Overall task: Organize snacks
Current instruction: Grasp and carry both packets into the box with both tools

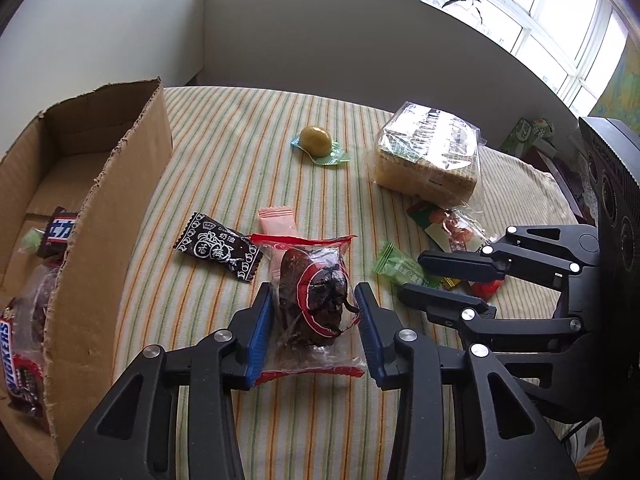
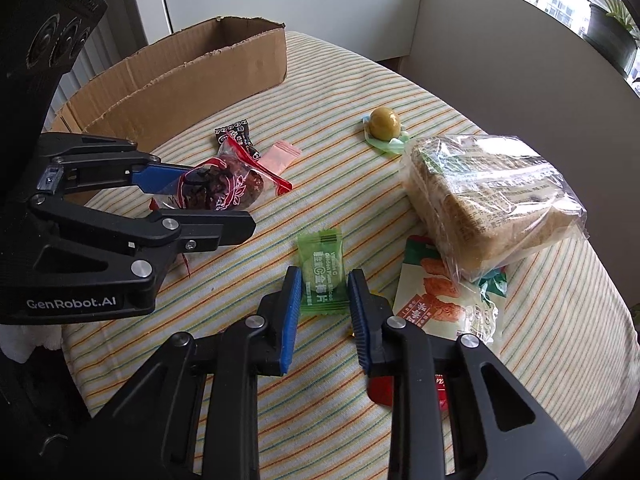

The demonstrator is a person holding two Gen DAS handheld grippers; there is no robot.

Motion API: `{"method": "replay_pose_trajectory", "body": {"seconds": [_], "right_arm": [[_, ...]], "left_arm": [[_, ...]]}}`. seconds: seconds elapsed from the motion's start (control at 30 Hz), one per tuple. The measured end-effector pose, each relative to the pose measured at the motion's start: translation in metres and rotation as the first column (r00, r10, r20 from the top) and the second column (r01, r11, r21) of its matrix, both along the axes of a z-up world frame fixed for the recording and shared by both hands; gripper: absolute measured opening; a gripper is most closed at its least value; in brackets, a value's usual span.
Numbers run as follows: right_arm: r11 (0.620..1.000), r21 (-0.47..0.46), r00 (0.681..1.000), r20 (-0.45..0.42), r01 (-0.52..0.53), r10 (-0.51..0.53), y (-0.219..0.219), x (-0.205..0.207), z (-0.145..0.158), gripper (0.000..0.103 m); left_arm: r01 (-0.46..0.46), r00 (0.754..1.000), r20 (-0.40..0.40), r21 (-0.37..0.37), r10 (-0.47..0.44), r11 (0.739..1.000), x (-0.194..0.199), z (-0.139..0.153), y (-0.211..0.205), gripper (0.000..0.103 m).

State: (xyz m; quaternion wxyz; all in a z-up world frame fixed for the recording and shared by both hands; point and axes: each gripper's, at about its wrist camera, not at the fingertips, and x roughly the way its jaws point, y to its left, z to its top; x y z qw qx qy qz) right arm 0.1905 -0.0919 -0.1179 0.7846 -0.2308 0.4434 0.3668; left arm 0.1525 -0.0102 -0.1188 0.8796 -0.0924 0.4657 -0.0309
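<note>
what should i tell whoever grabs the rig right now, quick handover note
Left gripper: shut on the red-edged dried-fruit packet.
Right gripper: shut on the green candy.
Done: Snickers bar already in the cardboard box.
Left on the striped cloth: black candy, pink packet, yellow ball sweet, wafer pack.

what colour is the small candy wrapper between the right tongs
Green, with white lettering: the candy wrapper shows best in the right wrist view.
</note>
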Motion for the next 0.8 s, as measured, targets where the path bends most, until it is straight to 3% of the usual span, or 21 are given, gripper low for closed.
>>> {"method": "replay_pose_trajectory", "body": {"seconds": [0.43,0.8], "right_arm": [[0.995,0.082,0.998,0.036,0.056,-0.059,-0.011,-0.016,0.048,0.025],[0.984,0.174,0.997,0.064,0.027,-0.039,0.025,-0.024,0.097,0.025]], "left_arm": [[0.027,0.996,0.086,-0.049,-0.022,0.998,-0.027,0.040,0.004,0.039],[-0.029,0.987,0.159,-0.044,0.036,0.999,-0.051,0.076,0.053,0.039]]}}
